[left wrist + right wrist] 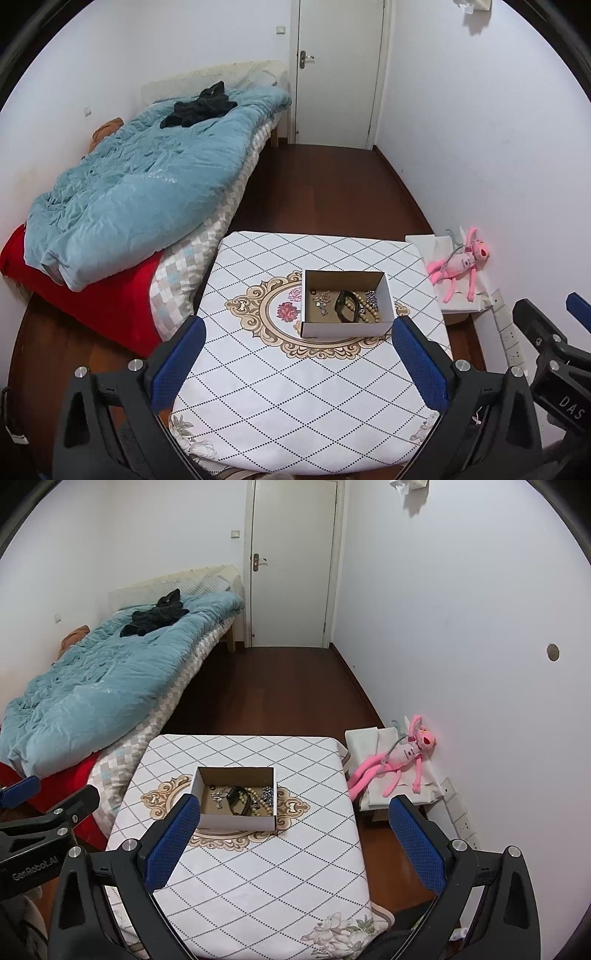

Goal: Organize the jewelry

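A shallow open cardboard box with white outer walls [345,306] sits near the middle of the small table under a white diamond-patterned cloth [295,387], resting on the cloth's beige ornamental medallion. All the jewelry visible lies inside it, unsorted: a cluster of small silver pieces [322,301] at the left, a black band or bangle [346,309] in the middle overlapping a strand of tan wooden beads [367,310], and a dark metallic beaded piece [372,297] toward the right. Nothing has been lifted out or laid on the cloth, so the organizing appears not to have begun; every item remains to be separated. The left gripper [299,365] hangs above the near part of the table with its blue-padded jaws spread wide and empty. The right gripper [293,843] hovers likewise, jaws apart and holding nothing, its left finger overlapping the box's near corner in its own view. A pink plush toy [395,762] lies on a white stand beside the table, apart from the work.
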`<state>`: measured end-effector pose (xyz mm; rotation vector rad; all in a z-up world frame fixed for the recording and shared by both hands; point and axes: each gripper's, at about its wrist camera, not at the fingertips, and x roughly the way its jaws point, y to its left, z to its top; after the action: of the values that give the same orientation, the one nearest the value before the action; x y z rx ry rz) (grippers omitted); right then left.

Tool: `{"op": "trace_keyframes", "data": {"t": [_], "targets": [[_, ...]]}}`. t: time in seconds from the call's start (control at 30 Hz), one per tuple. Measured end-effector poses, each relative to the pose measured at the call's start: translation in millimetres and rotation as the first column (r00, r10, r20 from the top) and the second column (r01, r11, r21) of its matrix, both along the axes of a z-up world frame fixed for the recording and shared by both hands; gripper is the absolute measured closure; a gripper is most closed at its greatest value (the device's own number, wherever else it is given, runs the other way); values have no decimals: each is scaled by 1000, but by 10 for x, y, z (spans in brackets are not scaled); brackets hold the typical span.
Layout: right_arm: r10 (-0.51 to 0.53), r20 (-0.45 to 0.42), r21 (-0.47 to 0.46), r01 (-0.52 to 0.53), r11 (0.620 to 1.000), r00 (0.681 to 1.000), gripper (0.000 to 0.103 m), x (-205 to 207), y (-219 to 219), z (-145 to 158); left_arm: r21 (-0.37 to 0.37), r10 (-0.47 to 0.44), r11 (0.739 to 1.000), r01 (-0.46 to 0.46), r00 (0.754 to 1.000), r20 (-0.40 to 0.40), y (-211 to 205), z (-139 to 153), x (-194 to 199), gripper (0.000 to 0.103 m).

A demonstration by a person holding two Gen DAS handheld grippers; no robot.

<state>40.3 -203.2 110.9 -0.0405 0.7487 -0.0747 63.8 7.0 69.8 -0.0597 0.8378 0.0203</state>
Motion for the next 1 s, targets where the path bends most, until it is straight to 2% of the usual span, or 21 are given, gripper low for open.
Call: {"op": "trace_keyframes", "data": {"t": [0.33,0.63,1.0], "targets": [[-1,-94,-9,1,1000,996,0,624,-4,-321,20,3,1000,-2,996,-92,-54,-226,470,0],[18,-205,-2,-19,1000,979,0,1068,6,-575,36,-5,999,12,981,-192,-105,-432,837,0],[40,-293,-4,-43,999,955,0,1288,31,-713,24,-15,999,21,968,-252,-123,-489,964,0]]}}
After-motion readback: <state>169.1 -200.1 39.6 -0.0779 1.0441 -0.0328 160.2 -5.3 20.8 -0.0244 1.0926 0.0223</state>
